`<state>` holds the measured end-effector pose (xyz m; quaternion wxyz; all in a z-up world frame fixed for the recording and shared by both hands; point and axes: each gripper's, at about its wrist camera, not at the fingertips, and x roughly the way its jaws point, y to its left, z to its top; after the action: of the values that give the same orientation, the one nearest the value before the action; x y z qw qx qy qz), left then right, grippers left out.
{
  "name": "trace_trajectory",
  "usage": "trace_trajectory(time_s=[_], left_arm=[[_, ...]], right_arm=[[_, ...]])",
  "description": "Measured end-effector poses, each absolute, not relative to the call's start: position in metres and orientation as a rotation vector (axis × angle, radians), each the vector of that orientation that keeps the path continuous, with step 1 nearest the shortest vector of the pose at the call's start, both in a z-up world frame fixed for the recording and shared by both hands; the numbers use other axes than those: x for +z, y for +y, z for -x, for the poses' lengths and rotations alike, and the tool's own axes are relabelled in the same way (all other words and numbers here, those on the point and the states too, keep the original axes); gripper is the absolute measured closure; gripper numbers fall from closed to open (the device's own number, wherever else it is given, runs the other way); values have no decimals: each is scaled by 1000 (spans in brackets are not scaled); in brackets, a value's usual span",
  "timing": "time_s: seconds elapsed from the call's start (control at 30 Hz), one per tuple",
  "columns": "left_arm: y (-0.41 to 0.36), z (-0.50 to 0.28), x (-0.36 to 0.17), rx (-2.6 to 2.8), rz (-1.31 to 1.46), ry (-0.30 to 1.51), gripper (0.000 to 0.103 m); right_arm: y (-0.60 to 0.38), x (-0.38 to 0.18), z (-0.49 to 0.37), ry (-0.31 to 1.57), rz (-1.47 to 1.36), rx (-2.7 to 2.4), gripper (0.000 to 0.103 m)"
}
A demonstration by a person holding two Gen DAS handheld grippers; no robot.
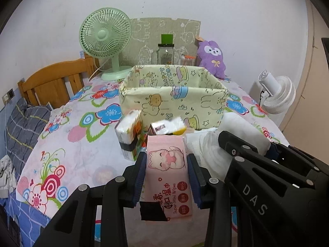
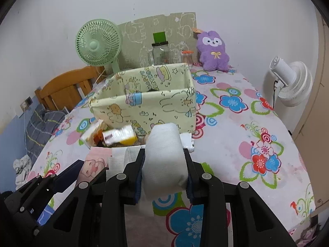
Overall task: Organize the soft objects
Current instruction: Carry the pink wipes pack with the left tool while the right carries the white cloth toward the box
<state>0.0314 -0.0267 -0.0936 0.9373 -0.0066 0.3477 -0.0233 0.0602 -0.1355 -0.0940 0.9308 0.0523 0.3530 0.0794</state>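
Observation:
My left gripper (image 1: 167, 160) is shut on a pink pack of wet wipes (image 1: 167, 175) with a cat drawing, held above the table. My right gripper (image 2: 164, 158) is shut on a white soft roll (image 2: 164, 154); that roll also shows in the left wrist view (image 1: 242, 127), with the right gripper (image 1: 267, 164) beside the left one. A yellow fabric basket (image 1: 174, 98) with cartoon prints stands open just beyond both grippers, also in the right wrist view (image 2: 144, 107). Two small tissue packs (image 1: 131, 129) (image 1: 167, 126) lie in front of the basket.
A green fan (image 1: 104, 39), a glass jar (image 1: 165, 53) and a purple plush (image 1: 212, 55) stand at the back of the flowered table. A white fan (image 2: 292, 82) is at the right edge. A wooden bed frame (image 1: 53, 82) is on the left.

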Motion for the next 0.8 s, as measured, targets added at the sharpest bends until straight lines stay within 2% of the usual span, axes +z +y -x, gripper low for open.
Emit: trace_trajectory(time_s=[0.8], left_arm=[[-33, -46, -45, -73, 2, 646, 63]], right_arm=[[-143, -40, -67, 655, -95, 141, 67]])
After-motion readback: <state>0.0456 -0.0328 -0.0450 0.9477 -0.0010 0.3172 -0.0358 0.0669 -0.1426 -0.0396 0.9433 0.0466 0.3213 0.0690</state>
